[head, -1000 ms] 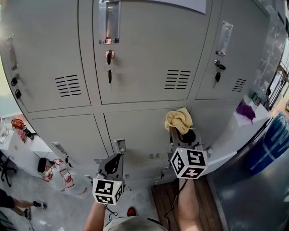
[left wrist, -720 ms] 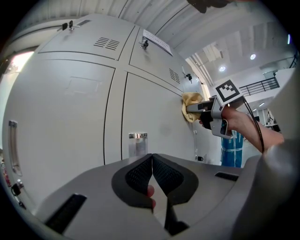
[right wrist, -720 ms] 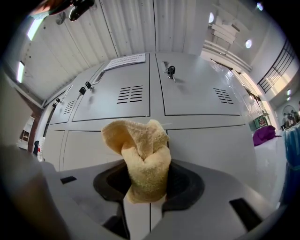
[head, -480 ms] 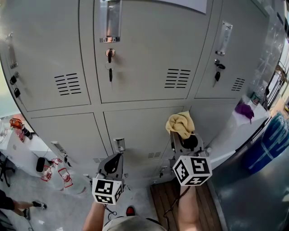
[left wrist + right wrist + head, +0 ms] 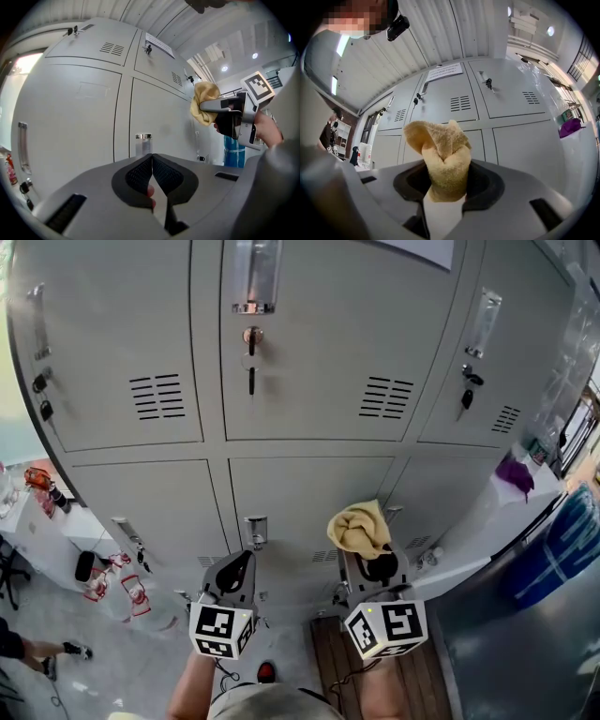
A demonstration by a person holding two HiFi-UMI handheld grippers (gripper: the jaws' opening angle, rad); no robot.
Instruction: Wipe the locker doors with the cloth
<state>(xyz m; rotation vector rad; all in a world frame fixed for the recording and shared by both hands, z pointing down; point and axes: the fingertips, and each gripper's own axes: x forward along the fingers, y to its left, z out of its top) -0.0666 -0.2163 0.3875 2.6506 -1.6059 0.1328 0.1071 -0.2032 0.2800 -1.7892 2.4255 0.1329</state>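
Observation:
A bunched yellow cloth (image 5: 359, 528) (image 5: 440, 161) (image 5: 202, 101) is pinched in my right gripper (image 5: 367, 554) (image 5: 446, 183), held just off the lower middle locker door (image 5: 300, 493); I cannot tell whether the cloth touches the door. My left gripper (image 5: 237, 570) (image 5: 152, 168) is shut with nothing in it, its jaws meeting, and it points at the chrome handle (image 5: 255, 529) (image 5: 143, 144) of that same lower door. The grey locker doors (image 5: 506, 98) fill the upper part of the head view, with vents and keys (image 5: 250, 360) hanging in the locks.
A purple cloth (image 5: 513, 472) lies on a white ledge (image 5: 473, 521) at the right. A blue bin (image 5: 561, 540) stands beyond it. Bottles and red-marked items (image 5: 131, 592) sit on the floor at lower left. A person's shoe (image 5: 70, 650) shows at the far left.
My right gripper with the yellow cloth has dropped lower and shifted slightly left across the lower door. The left gripper stays about where it was.

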